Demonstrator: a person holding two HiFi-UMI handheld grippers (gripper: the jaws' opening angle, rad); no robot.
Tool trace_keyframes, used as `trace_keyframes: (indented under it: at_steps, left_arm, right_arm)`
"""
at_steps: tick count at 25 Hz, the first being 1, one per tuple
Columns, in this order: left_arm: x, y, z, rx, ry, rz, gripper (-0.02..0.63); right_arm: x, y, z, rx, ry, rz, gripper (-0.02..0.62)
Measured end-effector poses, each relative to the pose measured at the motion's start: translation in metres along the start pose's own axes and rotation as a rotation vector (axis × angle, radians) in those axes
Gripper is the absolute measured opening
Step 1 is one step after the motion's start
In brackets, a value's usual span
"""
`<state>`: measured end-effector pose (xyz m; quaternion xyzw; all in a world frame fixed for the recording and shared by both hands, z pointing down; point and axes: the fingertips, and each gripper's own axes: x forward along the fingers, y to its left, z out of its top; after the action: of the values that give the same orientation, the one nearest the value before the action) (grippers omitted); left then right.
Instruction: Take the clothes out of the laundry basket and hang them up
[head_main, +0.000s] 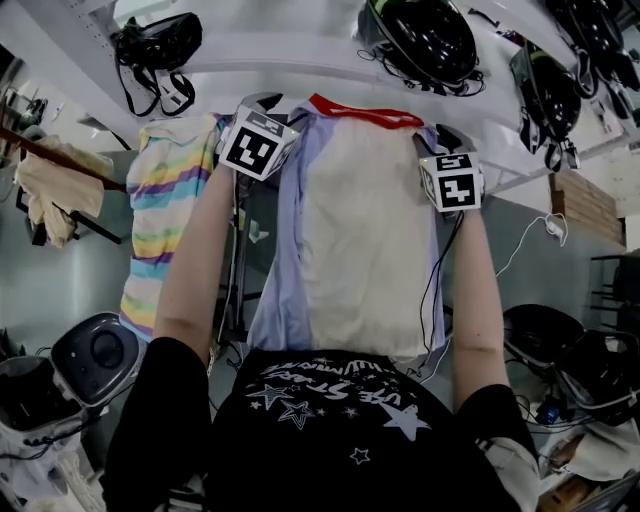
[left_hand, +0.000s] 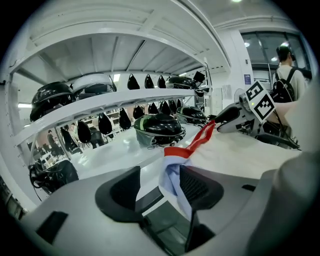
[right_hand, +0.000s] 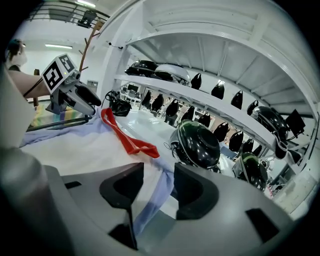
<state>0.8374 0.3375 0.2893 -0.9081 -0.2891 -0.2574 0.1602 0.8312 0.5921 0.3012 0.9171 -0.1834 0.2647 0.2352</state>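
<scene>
A pale blue garment (head_main: 360, 230) with a cream front and a red collar (head_main: 365, 112) hangs spread in front of me, held up at its two shoulders. My left gripper (head_main: 283, 125) is at its left shoulder and my right gripper (head_main: 432, 145) at its right one. In the left gripper view the jaws of the left gripper (left_hand: 160, 190) stand apart; the blue cloth (left_hand: 172, 175) lies against the right jaw with a gap beside it. In the right gripper view the right gripper (right_hand: 159, 187) also has its jaws apart, with the blue cloth (right_hand: 157, 192) hanging loosely between them.
A pastel striped garment (head_main: 160, 220) hangs at the left, beside a cream cloth (head_main: 50, 190) on a rack. White shelves (head_main: 300, 50) with black helmets (head_main: 430, 35) run above. Grey devices (head_main: 95, 350) sit at the lower left and black gear (head_main: 545, 335) at the right. A person (left_hand: 285, 85) stands far off.
</scene>
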Motion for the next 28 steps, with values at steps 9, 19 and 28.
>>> trace_keyframes:
  at_steps: [9,19,28]
  left_arm:
    - [-0.076,-0.011,-0.010,-0.022,-0.097,0.007,0.252]
    - [-0.162,-0.042,-0.019,-0.009,-0.228,-0.050,0.249]
    - [-0.219,-0.071,-0.030,-0.027,-0.336,-0.144,0.196]
  right_arm:
    - [-0.074,0.034,0.023,0.025,-0.081,-0.086,0.192]
    - [-0.167,0.063,0.039,0.101,-0.203,-0.183,0.181]
    - [-0.242,0.120,0.032,0.162,-0.264,-0.229,0.170]
